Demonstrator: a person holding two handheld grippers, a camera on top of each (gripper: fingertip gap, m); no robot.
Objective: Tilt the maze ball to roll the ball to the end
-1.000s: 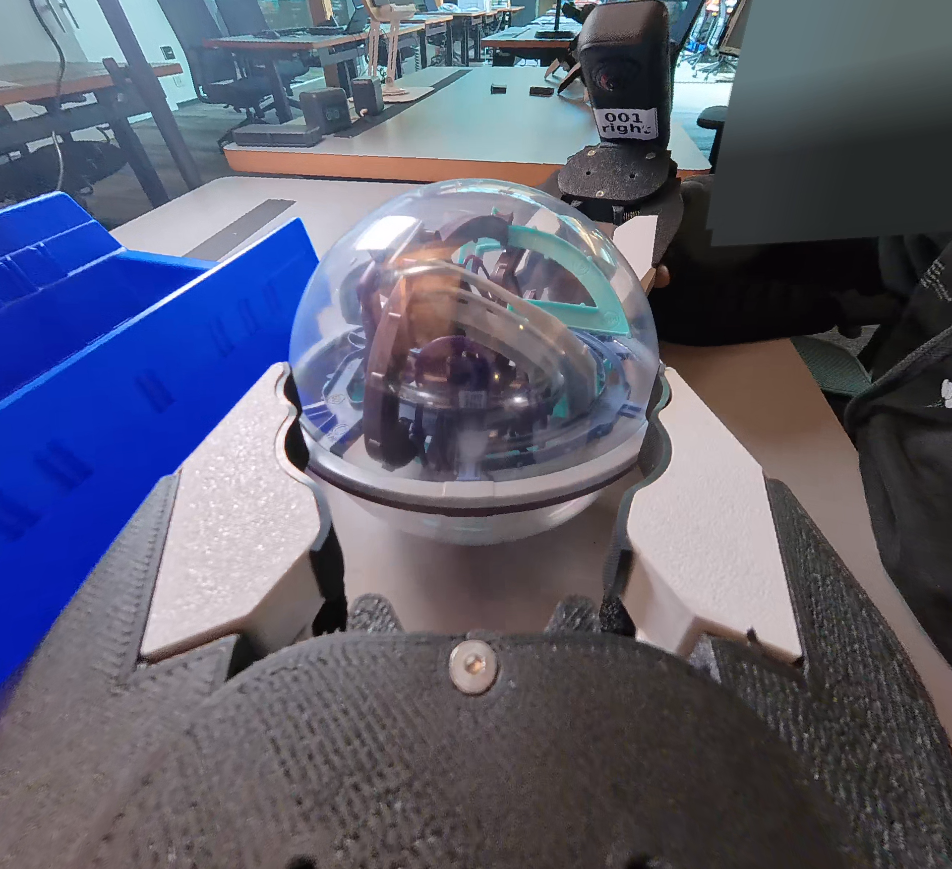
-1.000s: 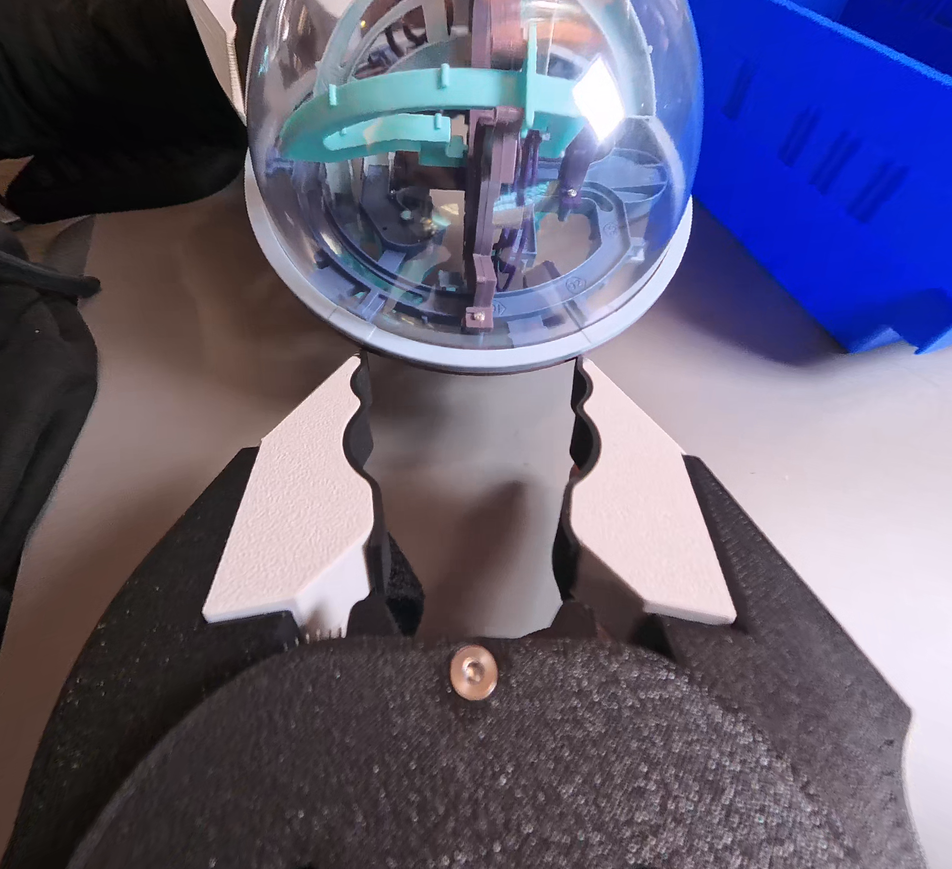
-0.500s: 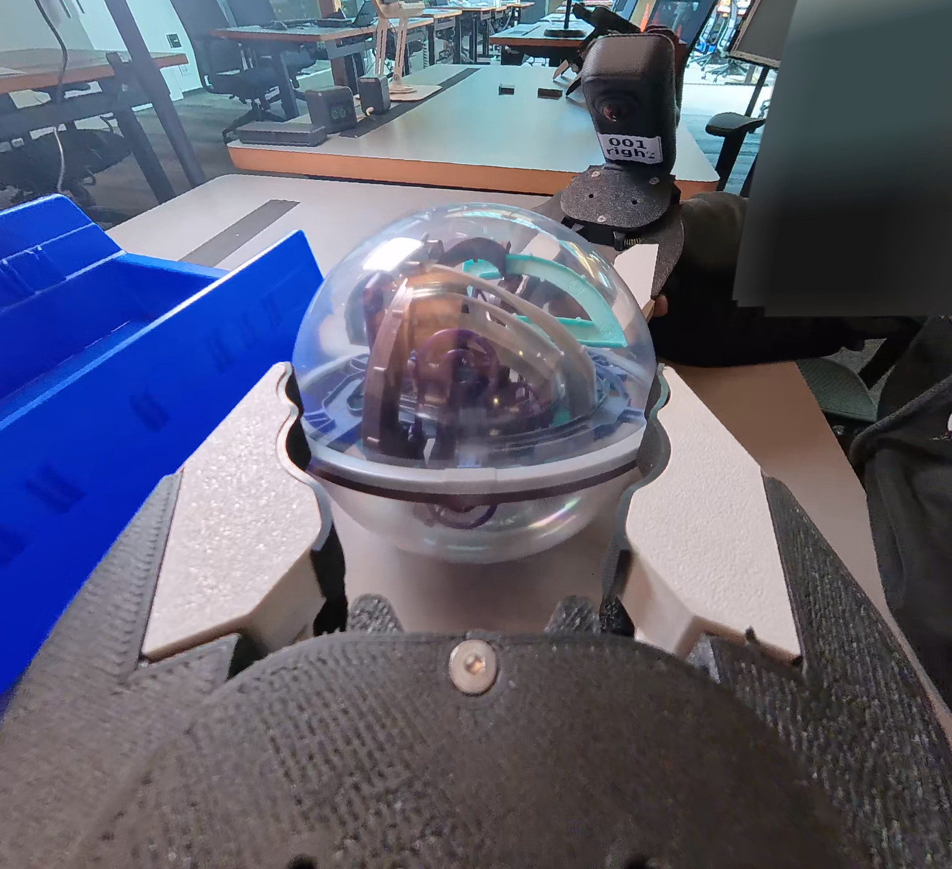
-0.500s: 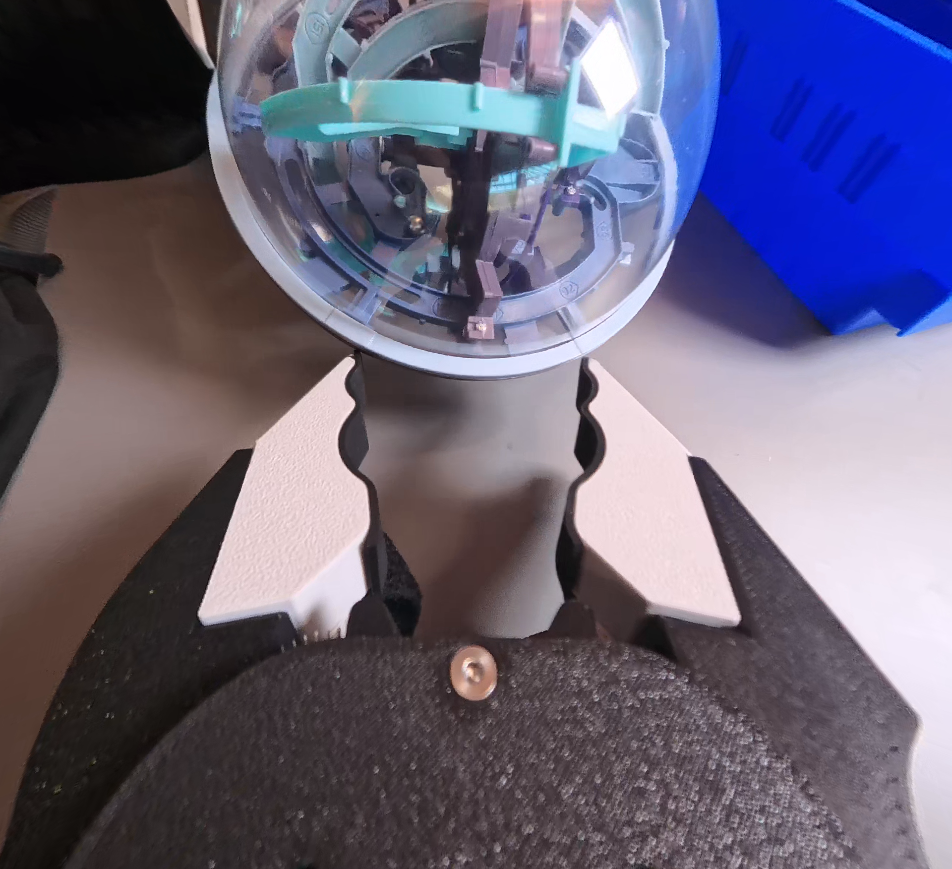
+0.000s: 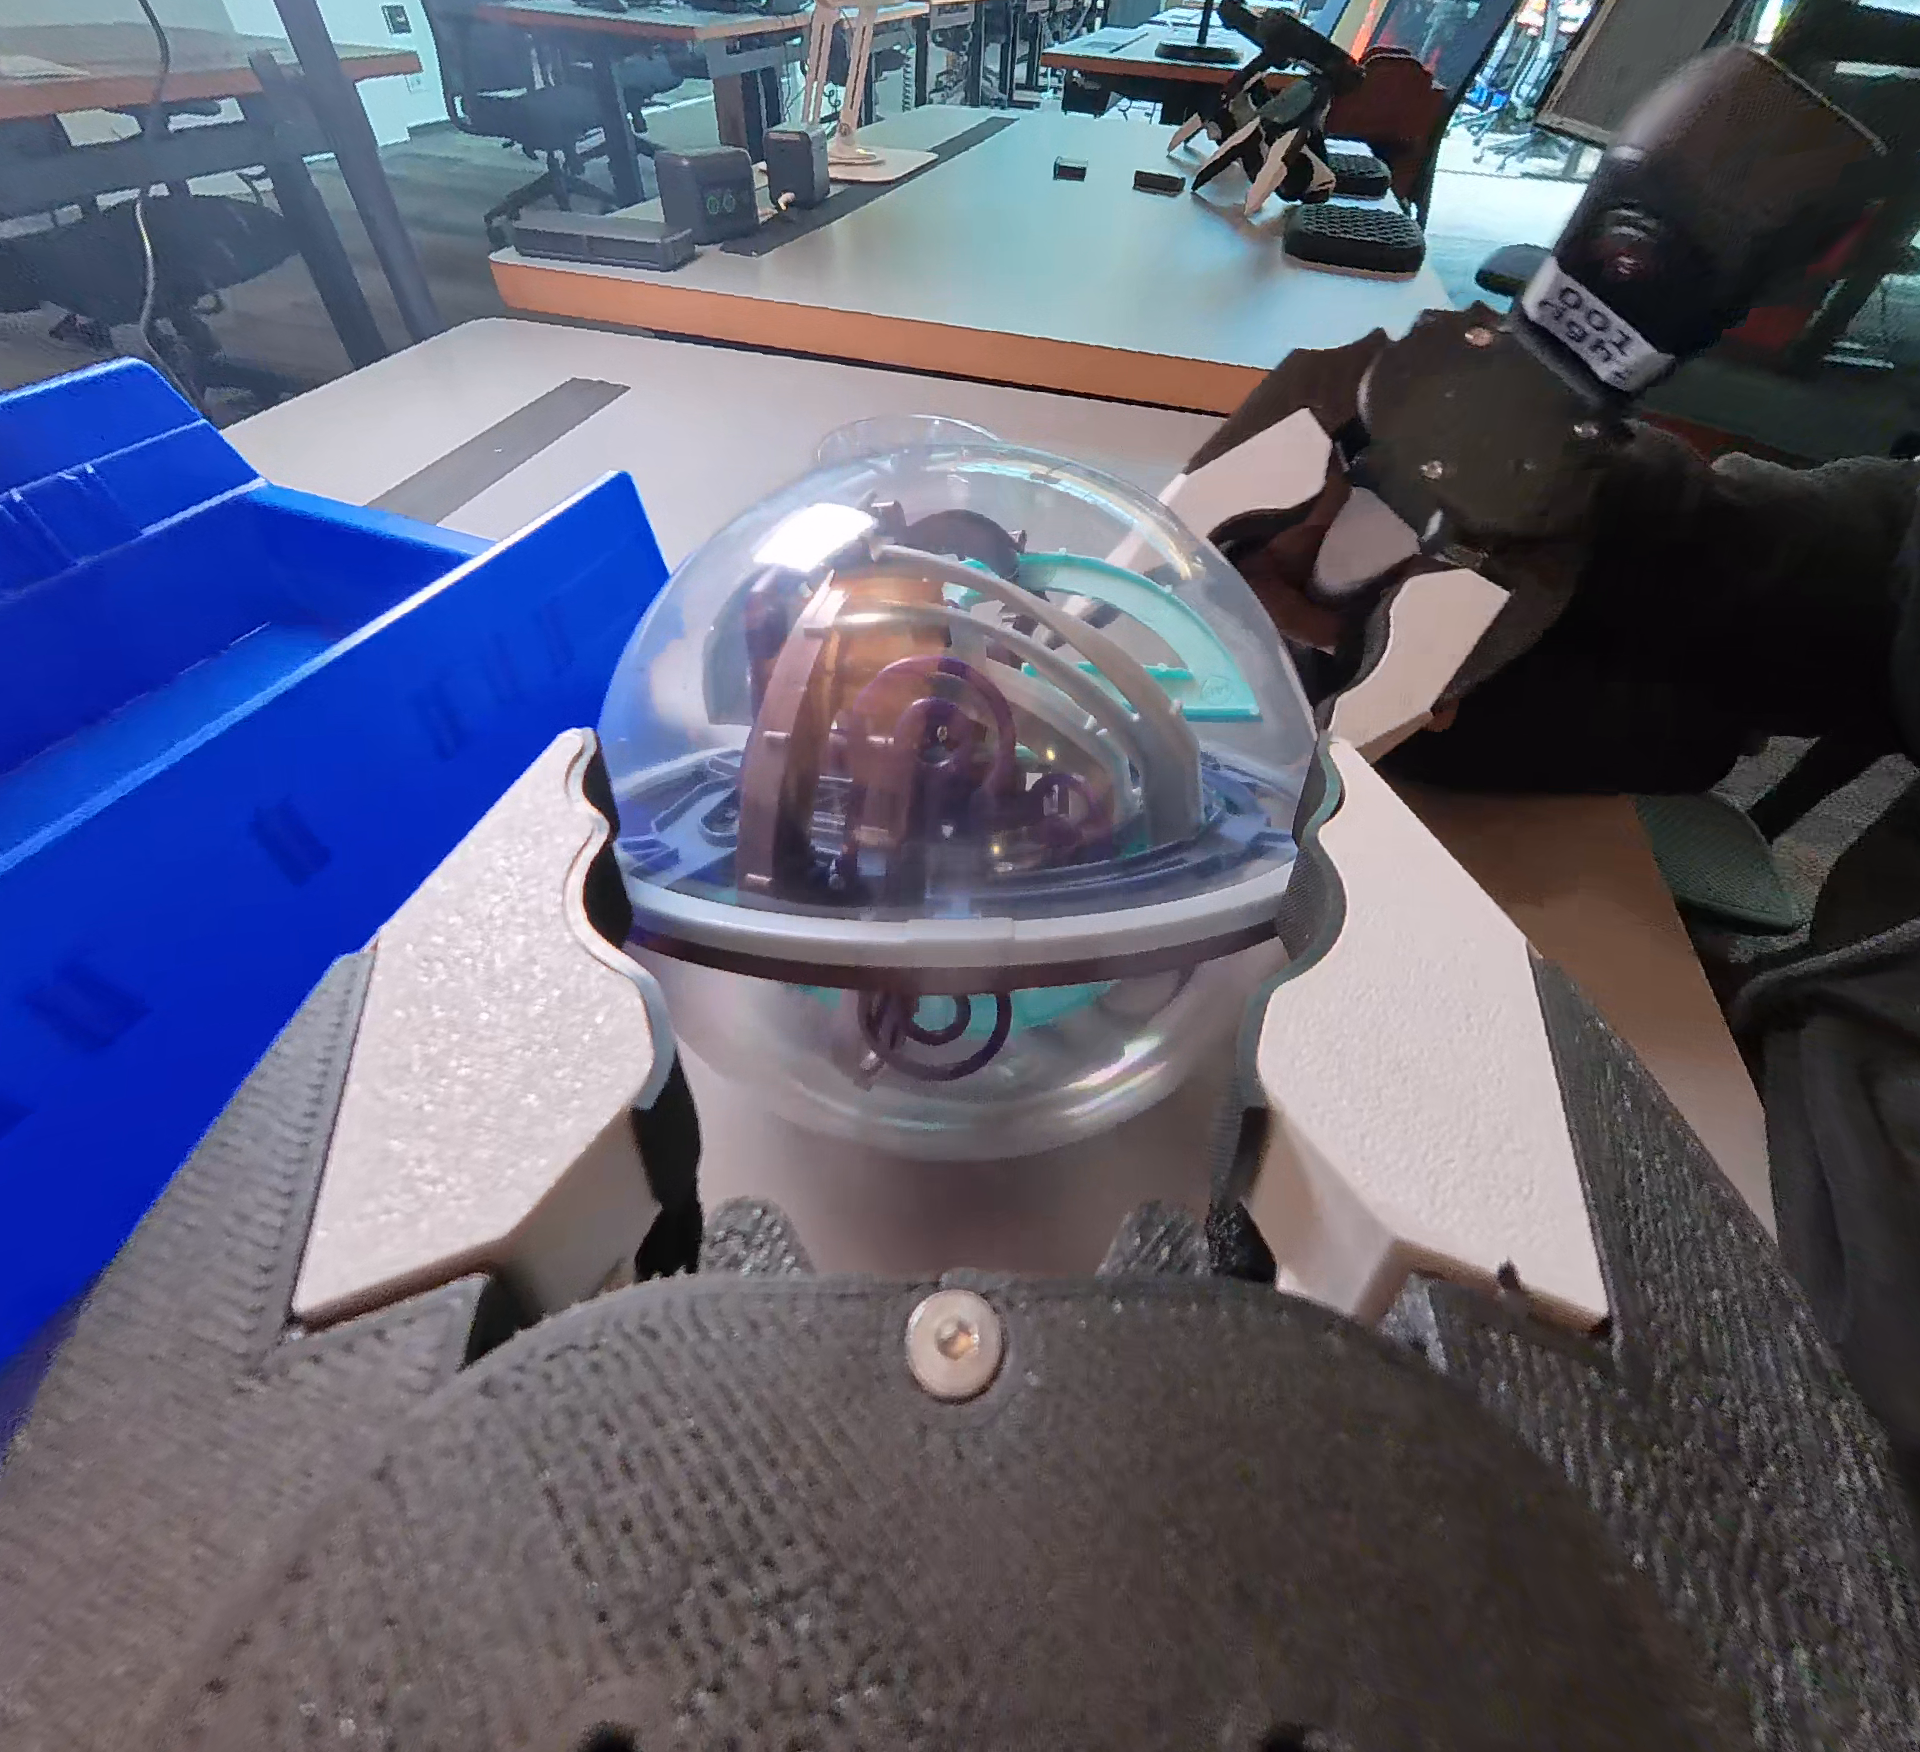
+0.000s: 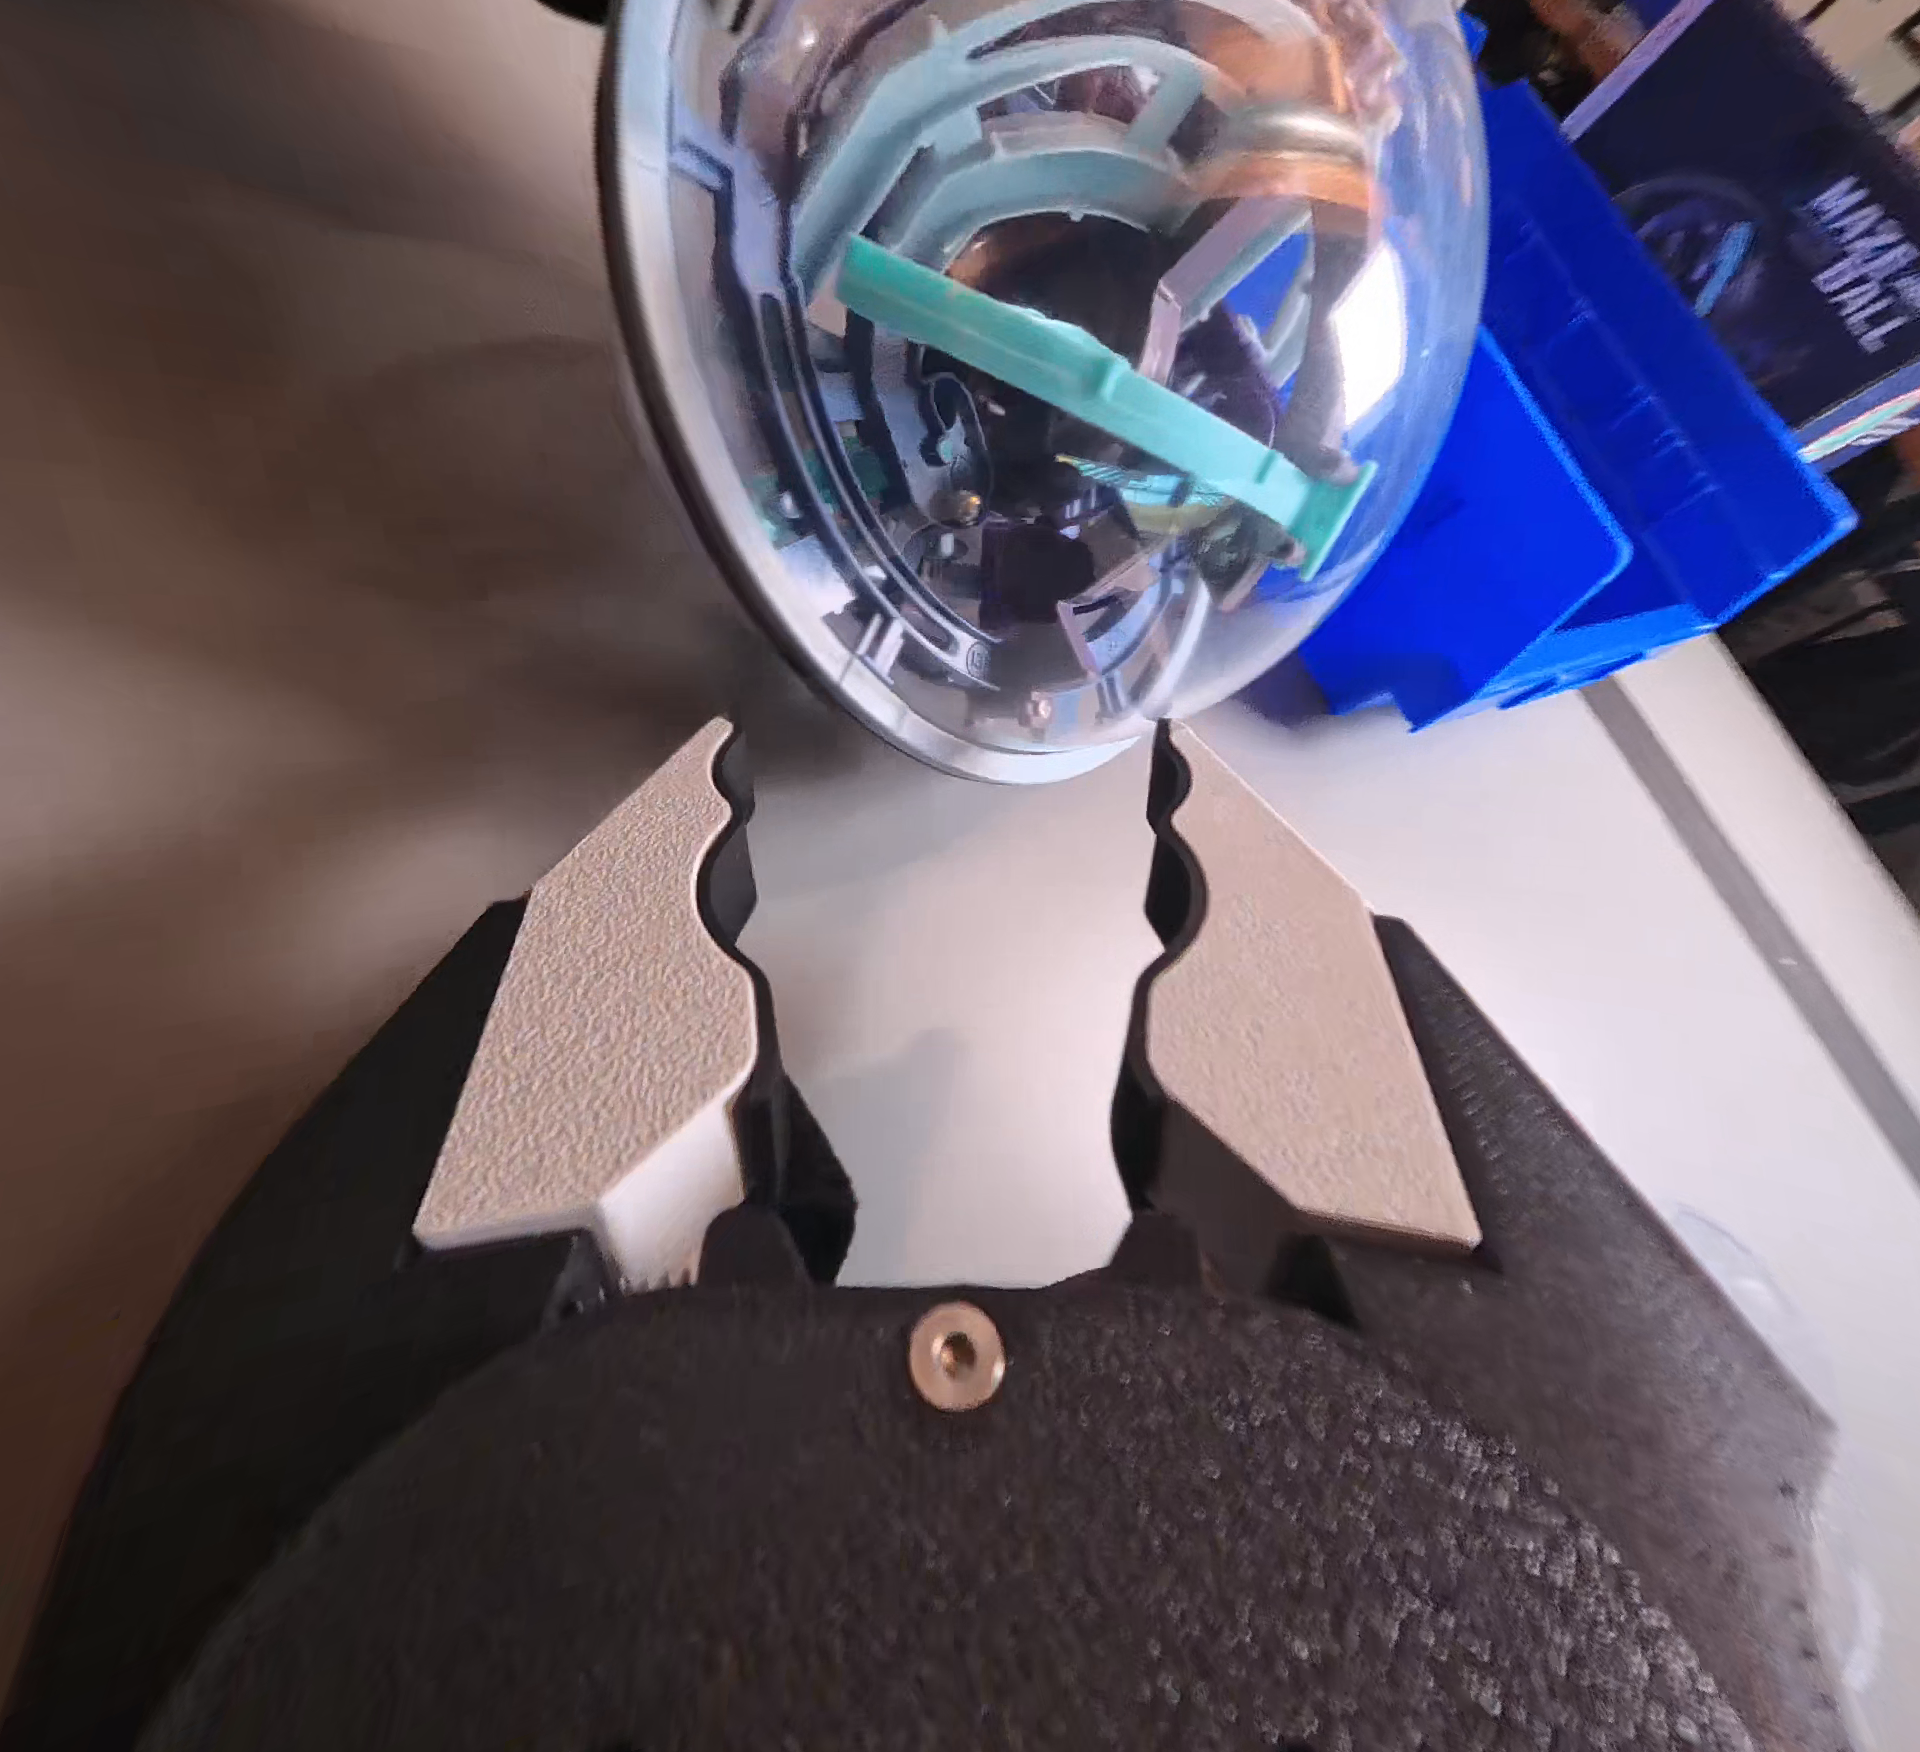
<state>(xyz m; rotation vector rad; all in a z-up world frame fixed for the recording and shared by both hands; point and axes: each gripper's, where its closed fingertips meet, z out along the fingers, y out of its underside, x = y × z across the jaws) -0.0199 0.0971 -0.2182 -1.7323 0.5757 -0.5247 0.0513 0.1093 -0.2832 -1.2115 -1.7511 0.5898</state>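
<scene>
The maze ball (image 5: pixel 951 767) is a clear sphere with a grey equator rim and teal, purple and brown tracks inside. My left gripper (image 5: pixel 956 752) is shut on it, with both white fingers clamped at the rim, and holds it above the table (image 5: pixel 727 414). In the right wrist view the ball (image 6: pixel 1039 331) is tilted, its rim running diagonally. A small shiny bead (image 6: pixel 961 507) shows low in the maze. My right gripper (image 6: pixel 945 746) is open, its fingertips right at the ball's lower edge. It also shows in the left wrist view (image 5: pixel 1340 580), rolled sideways at the ball's far right side.
A blue bin (image 5: pixel 208 715) stands close on the left of the ball; it also shows in the right wrist view (image 6: pixel 1558 507), with a dark box (image 6: pixel 1787 248) behind it. A person's dark sleeve (image 5: pixel 1714 611) is at the right. Desks and chairs stand beyond.
The ball has been tilted over, so more of its lower half shows. My right gripper has rolled sideways and swung to the ball's right side. My left gripper keeps its hold.
</scene>
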